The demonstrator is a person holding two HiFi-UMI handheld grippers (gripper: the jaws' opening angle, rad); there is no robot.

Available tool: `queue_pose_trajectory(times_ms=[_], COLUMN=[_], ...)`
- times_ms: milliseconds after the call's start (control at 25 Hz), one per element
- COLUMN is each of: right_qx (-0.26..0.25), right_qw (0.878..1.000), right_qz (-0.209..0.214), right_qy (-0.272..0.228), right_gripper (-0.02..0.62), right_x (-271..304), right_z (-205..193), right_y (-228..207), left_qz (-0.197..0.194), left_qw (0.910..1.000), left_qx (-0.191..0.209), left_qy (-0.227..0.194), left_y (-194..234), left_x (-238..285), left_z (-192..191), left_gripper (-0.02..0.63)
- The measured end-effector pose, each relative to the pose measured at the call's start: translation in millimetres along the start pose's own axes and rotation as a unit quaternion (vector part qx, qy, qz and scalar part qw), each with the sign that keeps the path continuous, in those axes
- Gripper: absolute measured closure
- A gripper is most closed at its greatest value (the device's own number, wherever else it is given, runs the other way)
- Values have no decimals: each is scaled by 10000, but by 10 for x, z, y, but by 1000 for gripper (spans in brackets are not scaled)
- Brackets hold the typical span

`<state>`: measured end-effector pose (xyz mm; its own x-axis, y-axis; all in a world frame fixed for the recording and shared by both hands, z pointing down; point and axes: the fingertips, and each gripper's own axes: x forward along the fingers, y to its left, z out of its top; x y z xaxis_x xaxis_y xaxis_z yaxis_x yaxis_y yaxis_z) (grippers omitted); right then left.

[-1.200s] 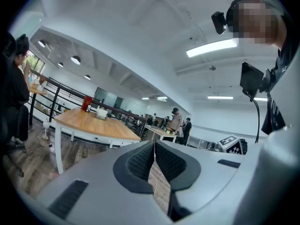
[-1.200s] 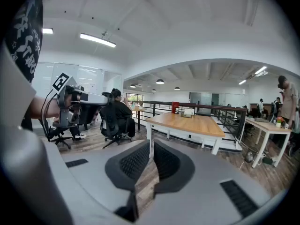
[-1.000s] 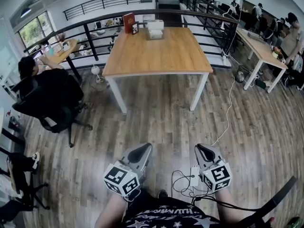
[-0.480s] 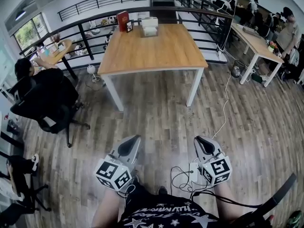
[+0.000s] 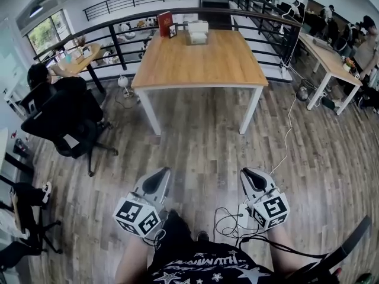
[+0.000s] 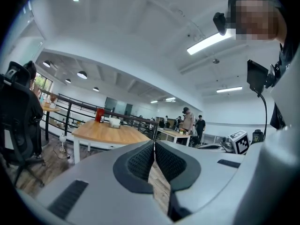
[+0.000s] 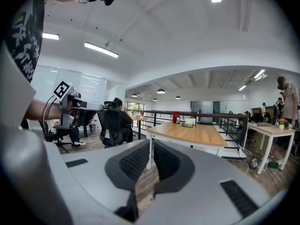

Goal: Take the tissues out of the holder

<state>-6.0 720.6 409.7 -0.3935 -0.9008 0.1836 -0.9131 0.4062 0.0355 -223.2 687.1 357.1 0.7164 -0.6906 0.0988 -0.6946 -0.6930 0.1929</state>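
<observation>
Wooden and wide, the table [image 5: 201, 64] is the thing to steer by. It stands well ahead of you across the floor. The tissue holder [image 5: 198, 37] sits at the far edge of the table, near the middle. The white tissues [image 5: 198, 26] show at its top. A red box [image 5: 164, 23] stands just to the left of it on the same far edge.

Your left gripper [image 5: 159, 177] and right gripper [image 5: 251, 177] hang low by your body, on the near side of the table and well apart from it. Both have their jaws pressed together, and nothing is in them.

I think the job now is to get close. The holder is at the far edge, so it may be easier to walk round one side of the table than to lean across it. Watch the white cable [image 5: 288, 129] on the floor to the right of the table.

Open both sets of jaws before you reach in. The holder looks light and may slide or lift, so steady it with one gripper. With the other, pinch the tissues gently near the top and pull slowly. Tissue is thin and could tear.
</observation>
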Motion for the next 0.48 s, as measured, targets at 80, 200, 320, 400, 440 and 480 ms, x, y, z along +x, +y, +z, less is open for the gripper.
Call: queue_pose_trajectory(times_ms=[80, 200, 320, 400, 440, 480], right_qx=[-134, -340, -504, -531, -486, -395], right_qw=[9999, 9992, 9984, 9982, 9984, 9988], right_qz=[74, 138, 93, 74, 56, 24], right_qy=[47, 149, 234, 278, 288, 288], right_gripper=[558, 558, 558, 558, 557, 558], right_x=[33, 115, 239, 324, 376, 441], right_z=[-20, -89, -146, -158, -149, -133], right_y=[53, 54, -16, -97, -157, -231], left_qz=[7, -46, -159, -258, -314, -368], left_qw=[10000, 9999, 9998, 9995, 9994, 9992], left_qx=[3, 17, 25, -26, -42, -41], left_qy=[60, 95, 126, 163, 168, 169], left_y=[17, 51, 106, 158, 186, 220], left_x=[11, 137, 328, 482, 565, 651], left_z=[-15, -38, -83, -101, -94, -78], left_gripper=[586, 586, 586, 586, 586, 586])
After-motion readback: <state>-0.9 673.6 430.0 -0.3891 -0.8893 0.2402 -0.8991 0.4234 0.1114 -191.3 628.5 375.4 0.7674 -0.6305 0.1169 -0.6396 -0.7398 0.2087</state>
